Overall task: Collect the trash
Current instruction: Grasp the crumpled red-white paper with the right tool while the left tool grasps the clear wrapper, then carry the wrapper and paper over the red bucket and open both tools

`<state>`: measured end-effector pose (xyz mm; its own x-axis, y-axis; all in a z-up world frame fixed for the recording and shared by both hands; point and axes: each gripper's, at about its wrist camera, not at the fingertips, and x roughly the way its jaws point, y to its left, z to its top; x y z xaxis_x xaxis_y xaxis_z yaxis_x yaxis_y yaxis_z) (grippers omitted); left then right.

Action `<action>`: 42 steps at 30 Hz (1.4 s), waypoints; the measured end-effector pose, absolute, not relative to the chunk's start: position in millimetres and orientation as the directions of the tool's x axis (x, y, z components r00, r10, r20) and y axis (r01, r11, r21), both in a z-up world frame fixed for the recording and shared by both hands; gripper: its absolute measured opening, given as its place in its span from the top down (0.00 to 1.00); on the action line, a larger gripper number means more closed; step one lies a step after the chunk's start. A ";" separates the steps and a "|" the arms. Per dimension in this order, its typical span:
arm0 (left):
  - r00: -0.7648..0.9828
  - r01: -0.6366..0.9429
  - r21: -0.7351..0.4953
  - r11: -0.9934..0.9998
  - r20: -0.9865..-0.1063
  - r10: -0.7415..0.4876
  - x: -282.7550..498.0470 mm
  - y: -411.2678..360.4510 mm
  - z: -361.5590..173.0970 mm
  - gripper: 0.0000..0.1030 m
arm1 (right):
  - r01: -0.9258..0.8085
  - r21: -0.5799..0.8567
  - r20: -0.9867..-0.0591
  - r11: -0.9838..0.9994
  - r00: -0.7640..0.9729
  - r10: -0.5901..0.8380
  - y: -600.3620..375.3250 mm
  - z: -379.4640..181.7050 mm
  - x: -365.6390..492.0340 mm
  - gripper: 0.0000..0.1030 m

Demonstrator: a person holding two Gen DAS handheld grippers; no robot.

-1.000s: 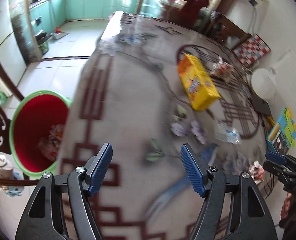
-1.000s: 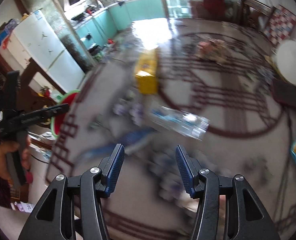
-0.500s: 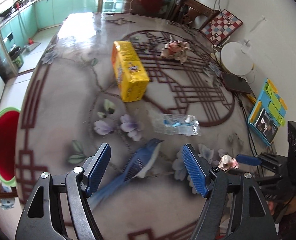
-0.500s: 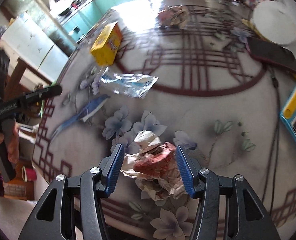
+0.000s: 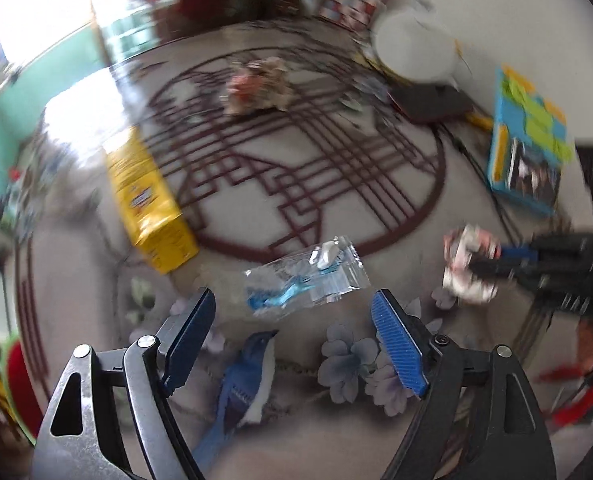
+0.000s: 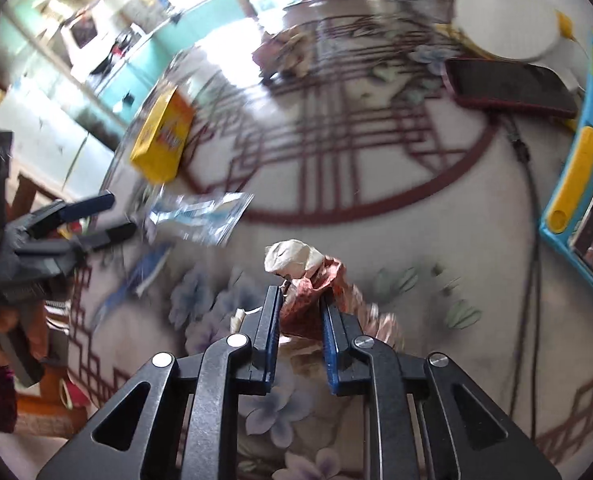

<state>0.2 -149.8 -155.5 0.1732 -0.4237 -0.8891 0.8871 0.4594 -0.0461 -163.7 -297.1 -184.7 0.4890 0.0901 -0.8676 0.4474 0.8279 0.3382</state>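
Jaws of the right gripper (image 6: 298, 308) clamp a crumpled wrapper (image 6: 310, 276) above the table (image 6: 376, 208); the left gripper (image 5: 292, 320) is opening, empty, near a clear plastic packet (image 5: 304, 280).

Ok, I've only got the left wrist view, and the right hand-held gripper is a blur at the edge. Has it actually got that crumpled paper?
Observer: Yes. The right wrist view shows the right hand-held gripper shut on the crumpled paper, with the wad's pale top sticking out past the tips.
Operator: And how does my left one sit against the clear wrapper?
Observer: Seen from the side, the left hand-held gripper is just short of the clear wrapper. Its jaws are opening and nothing is between them.
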 end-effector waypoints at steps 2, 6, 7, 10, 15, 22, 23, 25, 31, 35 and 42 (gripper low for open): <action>0.167 0.924 0.000 0.383 -0.899 -0.404 -1.7 -164.2 -162.5 0.22 | 0.456 0.339 -0.865 0.823 0.496 0.082 -303.9 -182.4 -165.7 0.88; 0.143 0.954 0.043 0.295 -0.935 -0.326 -2.1 -187.5 -185.1 0.22 | 0.469 0.362 -0.858 0.805 0.506 0.091 -311.9 -183.2 -168.1 0.88; 0.152 0.955 0.060 0.292 -0.941 -0.304 -2.9 -190.5 -190.4 0.22 | 0.472 0.372 -0.855 0.799 0.509 0.098 -314.2 -183.6 -168.9 0.88; 0.140 0.955 0.058 0.291 -0.953 -0.269 -4.8 -197.3 -203.0 0.47 | 0.474 0.390 -0.850 0.790 0.516 0.110 -314.7 -185.4 -168.7 0.88; 0.107 0.934 0.001 0.357 -0.954 -0.279 -2.2 -196.8 -203.8 0.86 | 0.465 0.414 -0.841 0.783 0.525 0.132 -309.9 -187.1 -165.7 0.88; 0.159 0.851 -0.105 0.514 -0.882 -0.443 -3.0 -169.9 -154.3 0.91 | 0.440 0.427 -0.826 0.790 0.546 0.143 -302.2 -181.1 -155.0 0.88; 0.179 0.843 -0.107 0.526 -0.868 -0.463 -4.7 -164.5 -146.9 0.91 | 0.438 0.428 -0.825 0.791 0.546 0.144 -300.5 -180.8 -153.5 0.88; 0.207 0.827 -0.113 0.551 -0.850 -0.484 -8.5 -154.0 -136.1 0.91 | 0.433 0.433 -0.823 0.791 0.548 0.151 -297.8 -179.9 -150.0 0.88; 0.239 0.784 -0.134 0.606 -0.836 -0.495 -4.2 -131.1 -128.1 0.91 | 0.398 0.435 -0.811 0.808 0.562 0.161 -286.9 -171.7 -134.8 0.88; 0.260 0.759 -0.141 0.635 -0.829 -0.495 -0.3 -113.1 -124.1 0.90 | 0.371 0.439 -0.803 0.818 0.570 0.172 -277.1 -166.5 -126.3 0.88; 0.288 0.720 -0.149 0.678 -0.825 -0.487 8.2 -84.9 -122.2 0.90 | 0.343 0.432 -0.801 0.834 0.570 0.181 -259.9 -159.9 -116.2 0.88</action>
<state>8.2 -84.9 -122.2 0.2878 -0.4871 -0.8245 0.7195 0.6782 -0.1495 -116.2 -259.9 -159.9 0.5704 0.1806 -0.8012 0.3432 0.8339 0.4323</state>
